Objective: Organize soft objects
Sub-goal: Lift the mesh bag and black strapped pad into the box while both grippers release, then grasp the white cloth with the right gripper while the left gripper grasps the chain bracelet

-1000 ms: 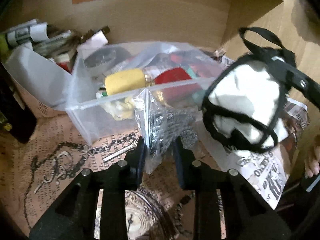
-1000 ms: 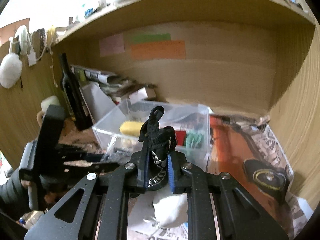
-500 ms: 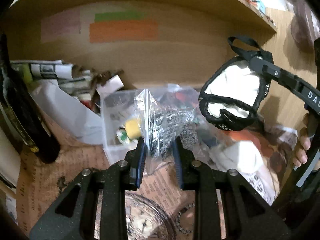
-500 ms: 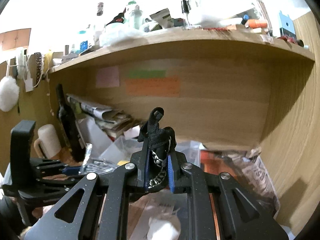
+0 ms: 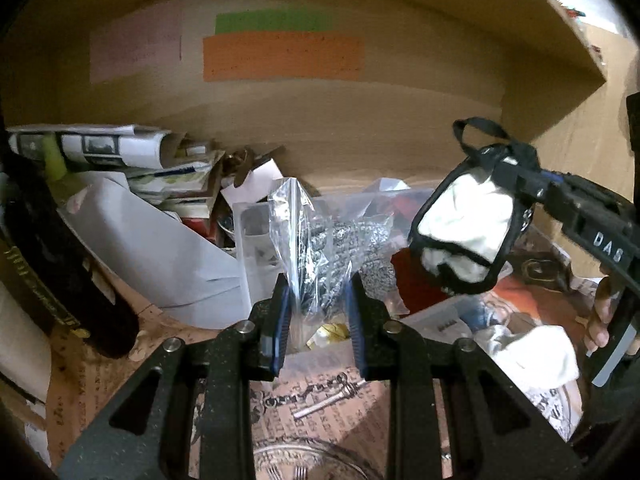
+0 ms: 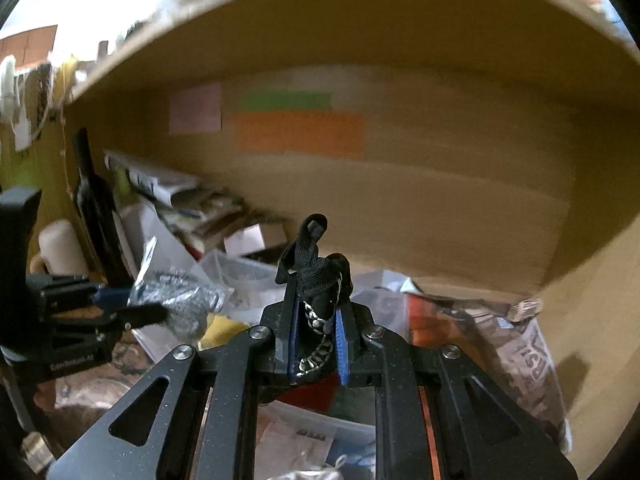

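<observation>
A: Left tongs (image 5: 318, 312) first. We are seeing them pinching a clear zip bag (image 5: 316, 240) filled with grey metallic mesh, the blue pads pressing on its lower part while the bag is standing up between them, lifted clear of the worktop.

B: Agreed. In the right wrist view the same bag (image 6: 176, 300) is showing at the left, sticking out of the left tongs (image 6: 132, 306). Right tongs (image 6: 318, 344)?

A: We are reading them as nearly pressed together, clamping the black strap end of a mesh pouch (image 6: 316, 280); a small silver chain is hanging between the pads. From the left wrist view the pouch (image 5: 464, 224) is hanging in the air off the right tongs (image 5: 524, 178), black-edged, with something white and soft packed inside and a loop standing up at its top.

B: We are noting fingers (image 5: 600, 320) of the person's hand wrapping the right handle at the far right edge.

A: Moving outward: just behind the zip bag a clear plastic bin (image 5: 256, 240) is sitting on the worktop, holding red and yellow items. A white cloth wad (image 5: 540, 354) is lying below the pouch on printed newspaper (image 5: 548, 400).

B: Left of the bin we are logging a large white sheet, a stack of rolled papers (image 5: 92, 146) and a dark bottle (image 5: 52, 272). On the back wall, pink, green and orange paper notes (image 5: 282, 56) are sticking under a wooden shelf. A chain with a key (image 5: 320, 396) is lying below the left tongs.
</observation>
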A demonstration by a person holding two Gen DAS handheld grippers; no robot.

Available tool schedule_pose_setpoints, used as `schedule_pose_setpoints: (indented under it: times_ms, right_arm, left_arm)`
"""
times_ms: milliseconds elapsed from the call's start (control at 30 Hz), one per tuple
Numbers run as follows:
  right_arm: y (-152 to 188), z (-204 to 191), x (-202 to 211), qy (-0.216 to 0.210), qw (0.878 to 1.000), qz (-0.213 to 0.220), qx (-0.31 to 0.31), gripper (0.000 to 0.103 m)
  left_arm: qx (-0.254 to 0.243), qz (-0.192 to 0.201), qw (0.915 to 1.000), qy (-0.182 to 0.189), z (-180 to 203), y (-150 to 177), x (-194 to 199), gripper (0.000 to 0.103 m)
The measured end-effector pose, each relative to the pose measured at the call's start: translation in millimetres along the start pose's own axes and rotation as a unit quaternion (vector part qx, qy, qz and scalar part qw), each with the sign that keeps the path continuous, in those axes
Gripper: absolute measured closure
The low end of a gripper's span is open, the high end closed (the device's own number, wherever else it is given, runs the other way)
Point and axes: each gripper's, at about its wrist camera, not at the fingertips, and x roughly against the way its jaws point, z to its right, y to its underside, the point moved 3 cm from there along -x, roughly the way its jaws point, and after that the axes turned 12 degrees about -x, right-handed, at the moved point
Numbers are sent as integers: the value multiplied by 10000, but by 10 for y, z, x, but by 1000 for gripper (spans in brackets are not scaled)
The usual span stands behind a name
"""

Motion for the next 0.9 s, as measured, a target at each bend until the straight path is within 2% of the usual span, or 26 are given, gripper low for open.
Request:
schedule_pose_setpoints:
  times_ms: [300,400,467,533,633,700,767,833,900]
  right_arm:
    - [134,64,-405,82,9966,-764,288,90]
    - [186,96,-484,193,9943,-982,376,86]
    - [210,124,-525,290,9928,-1101,379,77]
    - [224,163,-540,332,9920,-1172,324,57]
    - [216,199,-505,437,9928,-1084,280,38]
    - [189,214,-458,496,9937,-974,250,34]
    - [154,221,-376,523,9947,-853,232,30]
    - [114,213,-277,547,9958,-695,234,22]
    - [82,199,-174,564,9967,-538,238,21]
  left_arm:
    - [-109,-401,9990,163,22,13,-438,77]
    - [-170,-493,9985,166,41,17,-549,76]
    - [-173,-527,9983,186,50,21,-579,75]
    - [-193,-575,9980,184,65,21,-616,72]
    - [-246,-599,9978,169,79,21,-622,61]
    - [-244,-555,9981,133,71,17,-588,50]
    - [-230,-487,9985,112,57,-2,-554,47]
    - [-194,-407,9989,101,39,-21,-479,46]
    - [-144,-330,9993,90,20,-32,-392,40]
